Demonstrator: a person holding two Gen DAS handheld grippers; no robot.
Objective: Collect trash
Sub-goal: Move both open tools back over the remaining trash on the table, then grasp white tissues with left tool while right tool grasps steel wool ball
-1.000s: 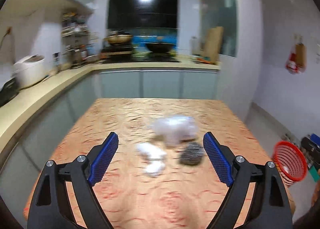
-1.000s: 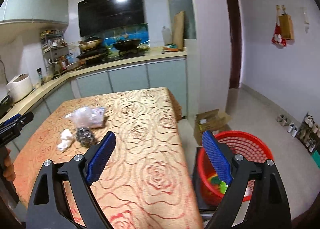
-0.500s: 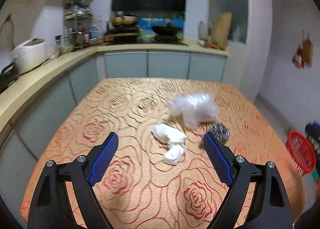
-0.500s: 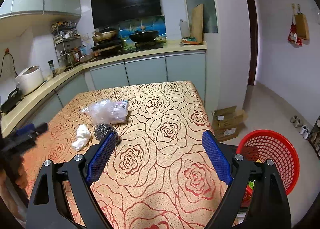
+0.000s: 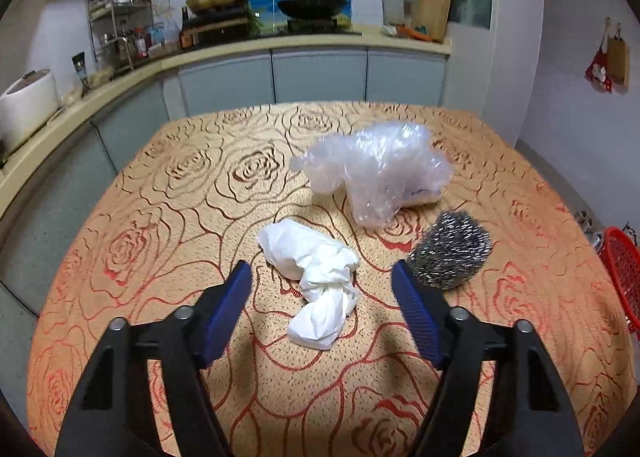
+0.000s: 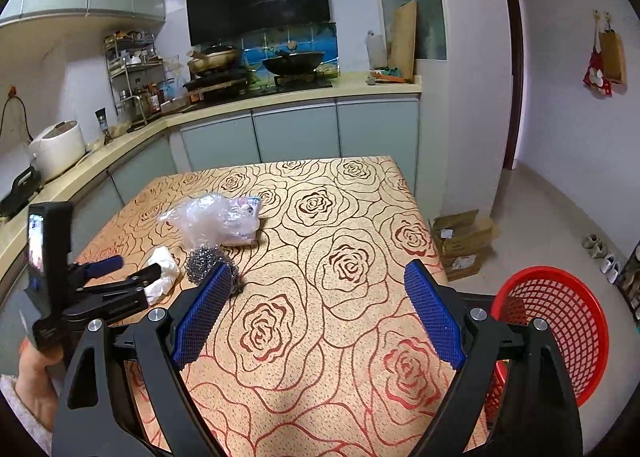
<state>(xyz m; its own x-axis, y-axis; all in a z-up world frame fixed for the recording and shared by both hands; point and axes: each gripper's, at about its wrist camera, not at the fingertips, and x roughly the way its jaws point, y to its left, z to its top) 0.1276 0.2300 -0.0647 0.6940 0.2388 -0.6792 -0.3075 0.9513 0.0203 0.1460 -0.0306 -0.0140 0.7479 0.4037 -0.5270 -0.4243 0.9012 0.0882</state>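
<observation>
- Nearest, left gripper (image 5: 322, 289): blue pads apart and just closing in, nothing pressed between them yet; angled down at the table (image 5: 168, 217); crumpled white tissue (image 5: 316, 277) framed between the fingertips, just ahead.
- Likewise near, right gripper (image 6: 320, 305): spread wide, empty, held over the right half of the table; seen from here, left gripper's tips at or very near the tissue, contact not certain.
- Just ahead, tissue: a soft twisted wad, judged very light and fully compressible, not fragile; best pinched across the thick knotted middle rather than the thin lower tail, which would likely slip or tear free.
- Slightly further and to the right of the left gripper's right pad, steel wool scourer (image 5: 450, 255): a springy wire ball, judged light, rough enough not to slip, yielding a little under squeeze; best taken across its widest part; apart from the tissue.
- Further ahead, clear plastic bag (image 5: 376, 169): crumpled film with a small printed packet partly visible inside, judged light, slippery, shapeless; best gripped at a gathered fold, not on a smooth flat face.
- Far right, off the table edge, red mesh basket (image 6: 556, 321): on the floor, presumably the destination; closest to the right gripper's right pad.
- Farthest, kitchen counter (image 5: 304, 45): beyond the table, not involved.
</observation>
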